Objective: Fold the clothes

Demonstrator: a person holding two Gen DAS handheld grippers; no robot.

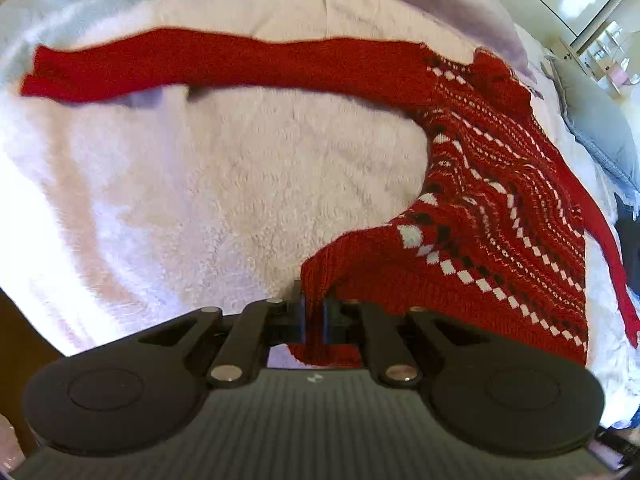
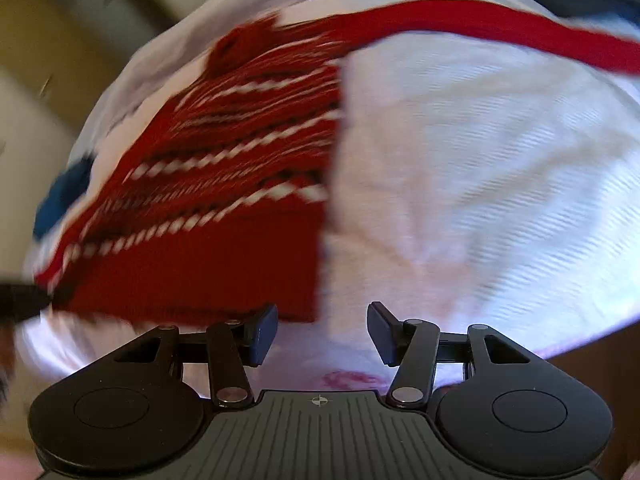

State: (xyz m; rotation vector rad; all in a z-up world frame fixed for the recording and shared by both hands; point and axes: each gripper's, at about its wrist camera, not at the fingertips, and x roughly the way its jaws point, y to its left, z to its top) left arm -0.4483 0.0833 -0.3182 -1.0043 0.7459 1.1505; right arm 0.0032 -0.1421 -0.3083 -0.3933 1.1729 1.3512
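Fluffy white blanket point(image 1: 200, 200) carries ribbed red knit sweater point(image 1: 500, 208), hem pinched by left gripper point(image 1: 315, 312).

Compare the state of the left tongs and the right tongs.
The left tongs are shut on the hem of the red knitted sweater with white diamond pattern; the right tongs stand open, holding nothing. The left tongs touch the sweater; the right hover beside its edge. Both are black and point down at the white fluffy blanket.
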